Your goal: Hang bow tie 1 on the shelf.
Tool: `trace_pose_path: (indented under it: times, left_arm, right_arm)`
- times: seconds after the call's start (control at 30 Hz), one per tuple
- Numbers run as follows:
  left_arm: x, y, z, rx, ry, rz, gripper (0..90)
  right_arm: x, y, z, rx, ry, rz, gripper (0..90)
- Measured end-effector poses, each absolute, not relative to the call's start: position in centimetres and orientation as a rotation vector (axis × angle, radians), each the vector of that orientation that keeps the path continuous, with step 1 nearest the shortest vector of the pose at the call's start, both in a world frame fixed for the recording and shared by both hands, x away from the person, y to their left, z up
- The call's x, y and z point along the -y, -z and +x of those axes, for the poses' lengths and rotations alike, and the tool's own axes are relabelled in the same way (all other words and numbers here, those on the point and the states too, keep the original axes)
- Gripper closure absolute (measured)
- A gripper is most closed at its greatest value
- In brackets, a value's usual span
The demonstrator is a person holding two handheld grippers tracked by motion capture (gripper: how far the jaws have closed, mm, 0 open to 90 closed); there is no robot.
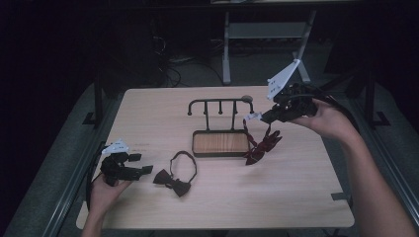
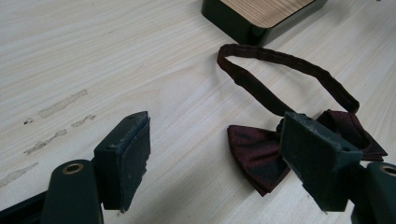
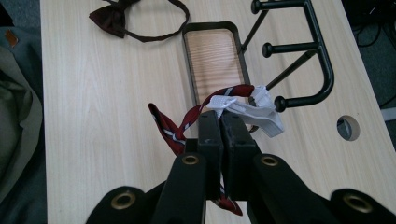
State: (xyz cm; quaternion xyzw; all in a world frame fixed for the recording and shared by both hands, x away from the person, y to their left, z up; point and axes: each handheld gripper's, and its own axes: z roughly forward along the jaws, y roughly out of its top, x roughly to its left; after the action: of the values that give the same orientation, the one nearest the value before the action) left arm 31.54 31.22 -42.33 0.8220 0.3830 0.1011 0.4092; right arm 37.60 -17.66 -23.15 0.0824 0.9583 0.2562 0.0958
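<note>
Clamping the band of a red striped bow tie point(image 3: 173, 133) w/ white elastic strap point(image 3: 254, 111), the right gripper point(image 3: 221, 135) has its jaws pressed together and holds it above the table, just beside the end peg of a black metal hanger rack w/ wood-inlaid tray base point(image 1: 221, 143). Tie hangs down at the tray's right edge. Left gripper point(image 2: 215, 154) rests low at the light wooden table point(image 1: 276, 197), jaws apart, near a dark maroon bow tie point(image 2: 257, 156) lying flat w/ its band looped.

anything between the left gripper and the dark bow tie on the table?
Nothing: bare wood separates the open left gripper from the dark bow tie, plain in the left gripper view.
</note>
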Motion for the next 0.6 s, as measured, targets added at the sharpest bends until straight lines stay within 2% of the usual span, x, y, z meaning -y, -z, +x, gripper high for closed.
trace_pose_path:
  times: [0.23,0.6]
  left_arm:
    - [-31.2,42.3,31.5,-0.965,-0.254,2.072,24.3]
    - [-31.2,42.3,31.5,-0.962,-0.255,2.072,24.3]
  right_arm:
    - [17.2,23.0,37.0,-2.835,-0.756,0.219,86.8]
    - [17.1,22.6,38.1,-2.823,-0.753,0.239,86.7]
